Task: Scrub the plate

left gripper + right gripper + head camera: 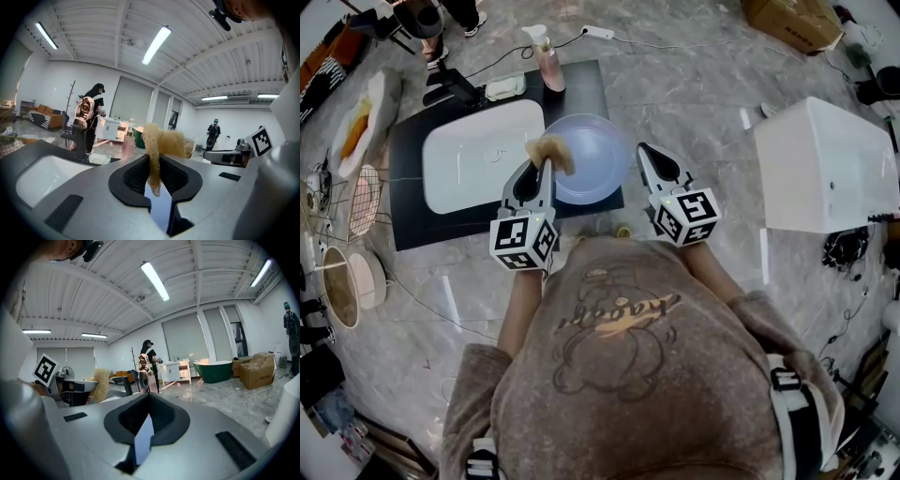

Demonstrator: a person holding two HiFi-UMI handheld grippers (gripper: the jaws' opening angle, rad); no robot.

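My left tool (153,161) is clamped on a tan mesh scrubber (164,140): the strip of netting runs down between the two jaws, and its bushy end stands up above their tips. My right tool (147,397) has its jaws pressed together with nothing between them. From the head view, the pale blue plate (595,164) lies flat on the dark worktop (581,84), just to the right of the white basin (478,164), and it reaches the worktop's near right corner. The scrubber sits over the plate's left rim, but I cannot tell whether it touches the surface. My right tool is at the plate's right edge, pointing away from me like the left one, so the plate lies between the two tools. At the back of the worktop a pink pump bottle (549,64) stands upright, with a small pale dish (504,88) just to its left behind the basin.
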